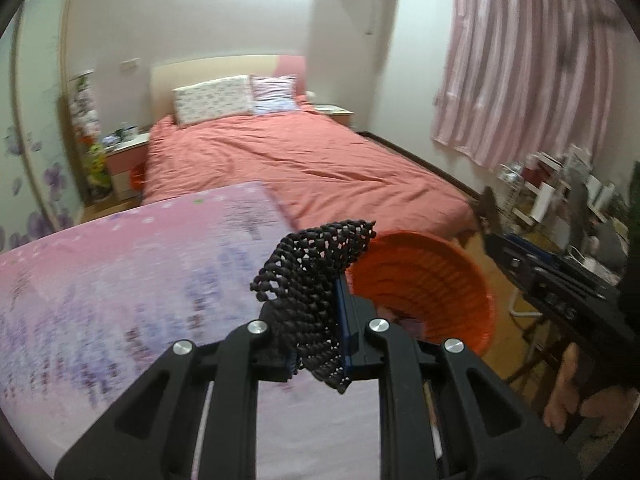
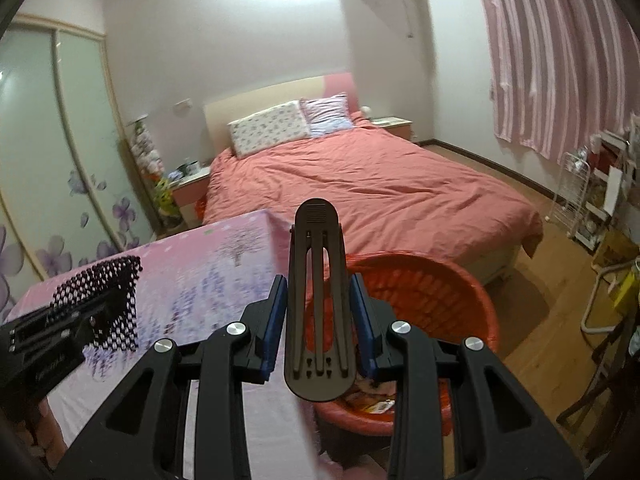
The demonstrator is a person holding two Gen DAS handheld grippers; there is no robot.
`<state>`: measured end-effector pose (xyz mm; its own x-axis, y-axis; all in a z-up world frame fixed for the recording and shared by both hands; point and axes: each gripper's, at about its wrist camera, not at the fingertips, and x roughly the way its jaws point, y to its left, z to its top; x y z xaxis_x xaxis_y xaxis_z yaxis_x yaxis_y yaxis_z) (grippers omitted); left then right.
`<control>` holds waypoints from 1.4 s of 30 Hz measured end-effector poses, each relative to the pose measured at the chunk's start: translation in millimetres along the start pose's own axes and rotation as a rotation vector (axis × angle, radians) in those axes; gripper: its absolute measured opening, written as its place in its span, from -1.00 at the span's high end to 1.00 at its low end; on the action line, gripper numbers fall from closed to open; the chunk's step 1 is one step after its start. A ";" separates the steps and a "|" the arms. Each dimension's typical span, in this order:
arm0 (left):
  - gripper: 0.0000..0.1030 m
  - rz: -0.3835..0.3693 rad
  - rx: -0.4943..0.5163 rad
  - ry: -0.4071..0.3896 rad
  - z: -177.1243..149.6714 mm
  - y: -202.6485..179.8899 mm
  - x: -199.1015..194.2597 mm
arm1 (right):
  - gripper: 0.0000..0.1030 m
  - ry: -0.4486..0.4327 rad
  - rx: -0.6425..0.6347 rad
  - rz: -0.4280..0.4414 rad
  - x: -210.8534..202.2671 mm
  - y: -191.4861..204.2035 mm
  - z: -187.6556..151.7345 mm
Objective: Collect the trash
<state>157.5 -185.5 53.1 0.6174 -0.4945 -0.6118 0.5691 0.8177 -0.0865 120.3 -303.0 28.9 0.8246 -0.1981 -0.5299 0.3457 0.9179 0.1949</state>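
Two tools, left (image 1: 316, 320) clenched on one black mesh scrap (image 1: 316, 280), right (image 2: 318, 320) on one black stand (image 2: 318, 300) (one red basket (image 2: 432, 280) beyond).

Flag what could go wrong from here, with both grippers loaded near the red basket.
1. The left gripper pinches the black mesh mat by one part only; the rest flops free and could drape over the red basket rim rather than fall inside.
2. The right gripper holds the black plastic stand upright near its lower end; it may pivot or slip.
3. Both grippers are close together and could collide.
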 end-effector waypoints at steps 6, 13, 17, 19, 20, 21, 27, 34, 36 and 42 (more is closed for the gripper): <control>0.64 -0.089 0.056 0.045 9.2 -57.8 50.4 | 0.36 0.007 0.077 -0.019 20.7 -38.9 3.9; 0.11 -0.090 0.081 0.116 8.8 -88.0 120.1 | 0.12 0.068 0.167 -0.018 66.8 -78.4 1.6; -0.11 -0.059 0.053 0.144 2.1 -77.2 140.7 | -0.20 0.070 0.191 -0.021 71.5 -87.1 -8.5; -0.26 -0.020 0.059 0.128 -2.7 -64.5 137.6 | -0.37 0.065 0.186 -0.042 67.1 -88.6 -14.2; -0.37 0.007 0.067 0.118 -5.1 -60.4 134.5 | -0.41 0.062 0.181 -0.054 64.4 -87.9 -16.4; -0.51 0.035 0.070 0.106 -7.4 -55.7 129.1 | -0.47 0.065 0.177 -0.064 62.3 -86.9 -17.7; -0.92 0.192 0.078 -0.011 -22.3 -28.0 66.5 | -0.96 -0.010 0.052 -0.219 20.1 -59.6 -17.9; -0.92 0.337 0.059 -0.136 -48.5 2.7 -30.1 | -0.96 -0.130 -0.180 -0.446 -44.3 -7.5 -30.5; -0.93 0.358 0.030 -0.174 -61.3 12.1 -58.8 | -0.96 -0.159 -0.214 -0.453 -64.1 5.0 -38.3; -0.93 0.389 -0.073 -0.209 -99.5 33.1 -115.4 | -0.96 -0.202 -0.215 -0.358 -115.0 30.7 -60.4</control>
<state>51.0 -72.1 42.6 0.8789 -0.1886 -0.4382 0.2375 0.9696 0.0590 9.1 -231.3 45.9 0.7484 -0.5588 -0.3572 0.5413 0.8259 -0.1579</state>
